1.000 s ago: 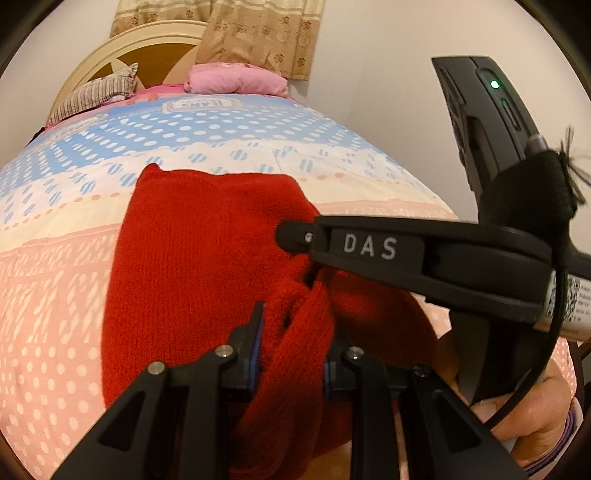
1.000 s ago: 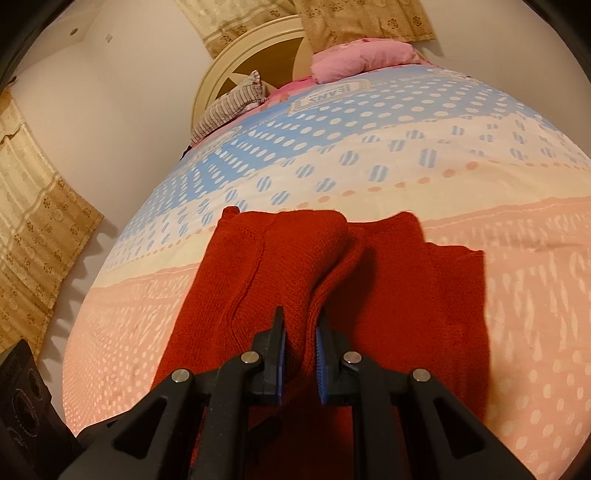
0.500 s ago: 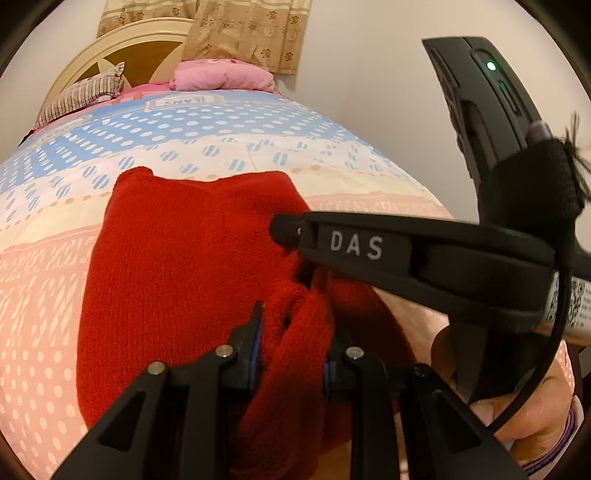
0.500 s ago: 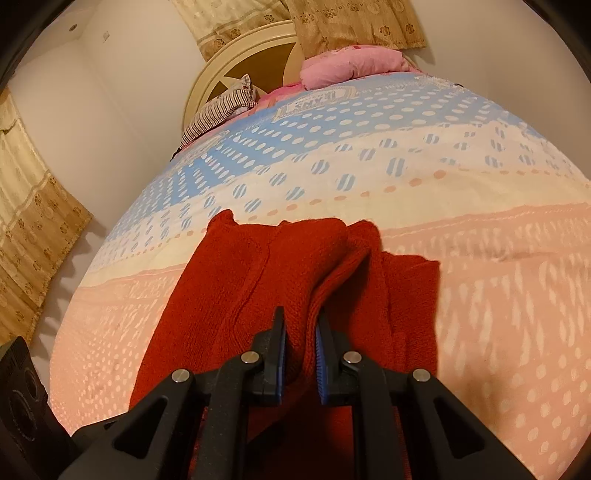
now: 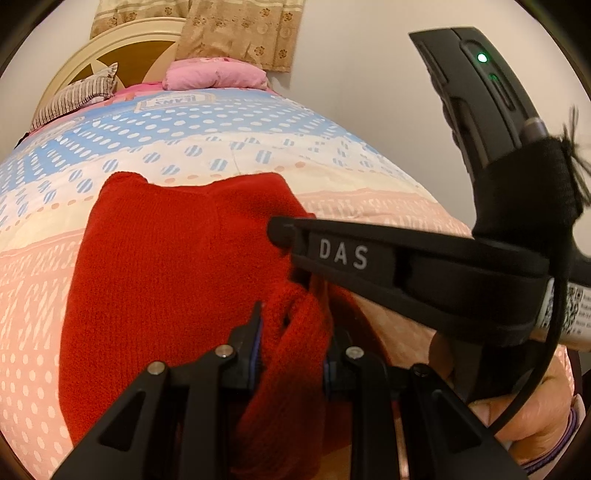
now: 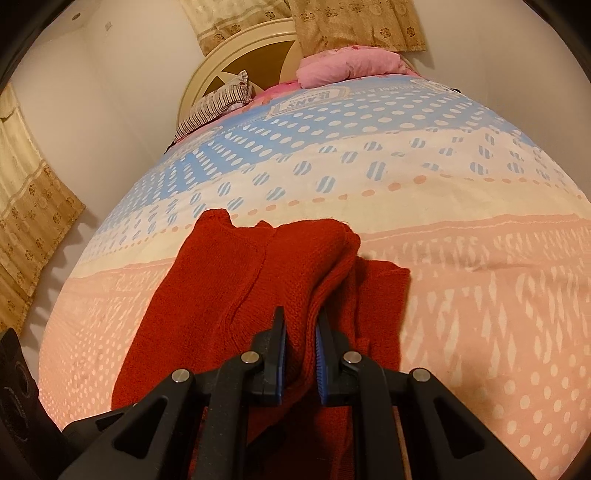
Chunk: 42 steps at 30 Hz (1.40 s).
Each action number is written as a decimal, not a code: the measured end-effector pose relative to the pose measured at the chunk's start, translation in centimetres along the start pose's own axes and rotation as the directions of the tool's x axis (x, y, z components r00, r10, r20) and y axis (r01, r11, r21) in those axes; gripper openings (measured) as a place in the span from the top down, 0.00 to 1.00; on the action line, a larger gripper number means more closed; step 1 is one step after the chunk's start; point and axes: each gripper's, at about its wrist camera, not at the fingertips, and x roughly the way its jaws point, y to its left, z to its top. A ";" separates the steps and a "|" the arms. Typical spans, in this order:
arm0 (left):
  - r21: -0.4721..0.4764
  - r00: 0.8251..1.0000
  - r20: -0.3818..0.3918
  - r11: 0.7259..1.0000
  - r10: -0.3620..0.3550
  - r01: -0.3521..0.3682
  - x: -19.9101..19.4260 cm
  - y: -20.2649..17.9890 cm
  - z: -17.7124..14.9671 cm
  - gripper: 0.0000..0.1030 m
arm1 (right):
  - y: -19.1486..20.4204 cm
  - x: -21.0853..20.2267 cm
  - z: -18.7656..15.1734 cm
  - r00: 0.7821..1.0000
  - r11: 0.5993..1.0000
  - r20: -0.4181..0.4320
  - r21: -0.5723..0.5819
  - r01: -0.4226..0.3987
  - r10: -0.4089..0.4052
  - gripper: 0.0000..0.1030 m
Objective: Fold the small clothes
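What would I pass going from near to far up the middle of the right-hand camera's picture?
Right gripper → red sweater → dotted bedspread → pink pillow → headboard → curtain.

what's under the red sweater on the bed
The red sweater lies on the dotted bedspread, whose pink band shows all around it. Anything directly beneath the knit is covered. Both grippers pinch bunched folds near its close edge.

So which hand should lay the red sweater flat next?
Probably right. The right gripper grips the red sweater's raised folded edge, with bare bedspread beside it; the left gripper only pinches a bunch.
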 end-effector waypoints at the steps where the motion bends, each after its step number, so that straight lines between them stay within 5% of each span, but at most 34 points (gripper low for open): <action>1: 0.000 1.000 -0.001 1.000 0.001 -0.001 0.1 -0.1 0.1 0.75 | -0.1 -0.1 -0.1 1.000 1.000 0.000 0.003 0.002 -0.002 0.88; 23: 0.072 1.000 0.002 0.997 0.014 -0.015 1.3 -2.5 -0.4 0.75 | -4.0 1.3 -0.7 0.999 0.997 -0.014 0.066 0.030 -0.029 0.88; 29: 0.072 0.994 0.007 0.992 -0.109 0.108 -2.3 -0.5 -1.0 0.70 | -4.1 1.1 -1.0 0.999 0.998 -0.012 0.058 0.038 -0.038 0.88; 35: 0.107 0.994 0.039 0.990 -0.098 0.094 -5.4 0.5 -2.1 0.69 | -4.4 0.9 -0.6 0.996 0.995 -0.020 0.054 0.085 -0.084 0.87; 40: 0.075 0.989 0.018 0.986 -0.149 0.147 -6.6 1.7 -2.4 0.53 | -4.7 -0.1 -0.9 0.999 0.994 0.009 0.108 0.030 -0.032 0.85; 42: 0.073 0.984 0.035 0.982 -0.176 0.173 -7.0 2.3 -2.5 0.39 | -4.8 -2.1 -1.3 0.999 0.989 0.044 0.145 0.018 -0.025 0.74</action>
